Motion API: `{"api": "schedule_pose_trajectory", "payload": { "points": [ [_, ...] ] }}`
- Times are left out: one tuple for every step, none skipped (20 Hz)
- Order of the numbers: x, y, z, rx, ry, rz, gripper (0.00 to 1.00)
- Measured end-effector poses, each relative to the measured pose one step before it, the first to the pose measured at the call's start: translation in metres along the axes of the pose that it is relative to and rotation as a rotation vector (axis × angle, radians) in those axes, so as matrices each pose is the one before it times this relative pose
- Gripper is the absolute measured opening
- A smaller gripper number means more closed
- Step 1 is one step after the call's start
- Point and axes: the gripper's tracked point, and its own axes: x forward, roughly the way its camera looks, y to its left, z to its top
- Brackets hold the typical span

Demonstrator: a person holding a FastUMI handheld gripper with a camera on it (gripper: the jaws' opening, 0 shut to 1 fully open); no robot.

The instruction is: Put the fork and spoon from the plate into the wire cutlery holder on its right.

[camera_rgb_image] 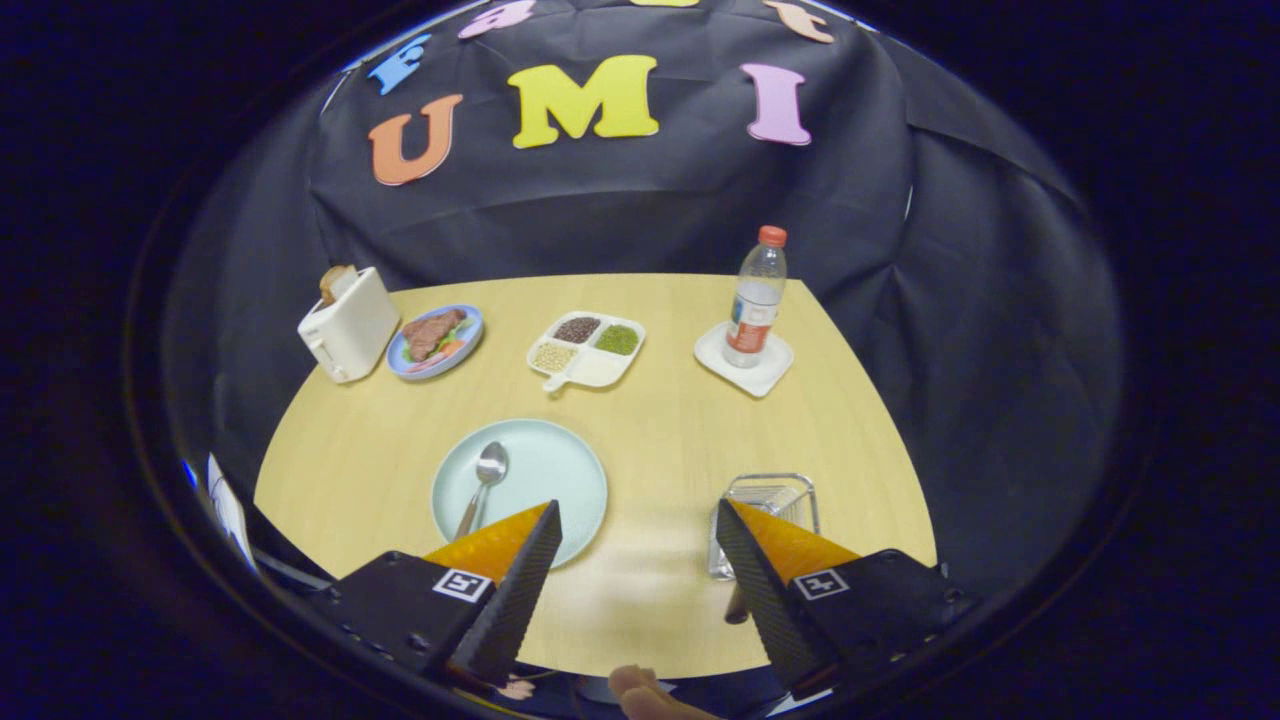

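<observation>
One spoon [483, 483] is left on the pale green plate [560, 470], lying just ahead of my left finger, bowl at the far end, handle running back toward me and a touch left. My gripper [638, 528] hangs wide open over bare table [660, 420], holding nothing, touching nothing. I'm sitting between plate and wire cutlery holder [772, 498], which is just beyond my right finger. A dark handle seems to poke out below the holder, maybe the fork, I can't tell. Next I'd judge a swing left, lining the fingers across the spoon's handle.
</observation>
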Motion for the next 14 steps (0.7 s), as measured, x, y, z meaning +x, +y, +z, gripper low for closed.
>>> {"api": "schedule_pose_trajectory", "payload": {
  "points": [
    [0.00155, 0.01259, -0.00168, -0.01021, 0.00884, 0.01463, 0.93],
    [0.00234, 0.01198, -0.00150, -0.01047, 0.00744, 0.01226, 0.94],
    [0.00332, 0.01093, -0.00127, -0.01329, 0.00429, 0.00985, 0.94],
    [0.00357, 0.00834, -0.00036, -0.01255, 0.00212, 0.00184, 0.94],
    [0.00465, 0.00908, -0.00010, -0.00866, -0.00112, 0.00325, 0.94],
    [0.00517, 0.00681, -0.00078, -0.00595, 0.00346, 0.00085, 0.93],
    [0.00585, 0.00787, -0.00153, 0.00014, 0.00592, 0.00691, 0.94],
    [0.00626, 0.00868, -0.00202, 0.00562, 0.01287, 0.01278, 0.93],
    [0.00611, 0.00833, -0.00337, 0.00671, 0.01642, 0.01394, 0.94],
    [0.00804, 0.00739, -0.00282, 0.00404, 0.01756, 0.00847, 0.94],
    [0.00776, 0.00472, -0.00105, 0.00081, 0.01042, 0.00313, 0.94],
    [0.00753, 0.00413, -0.00058, 0.00021, 0.01137, -0.00113, 0.94],
    [0.00768, 0.00505, -0.00298, 0.00420, 0.01283, 0.00330, 0.93],
    [0.00974, 0.00802, -0.00447, 0.00821, 0.02070, 0.01283, 0.94]
  ]
}}
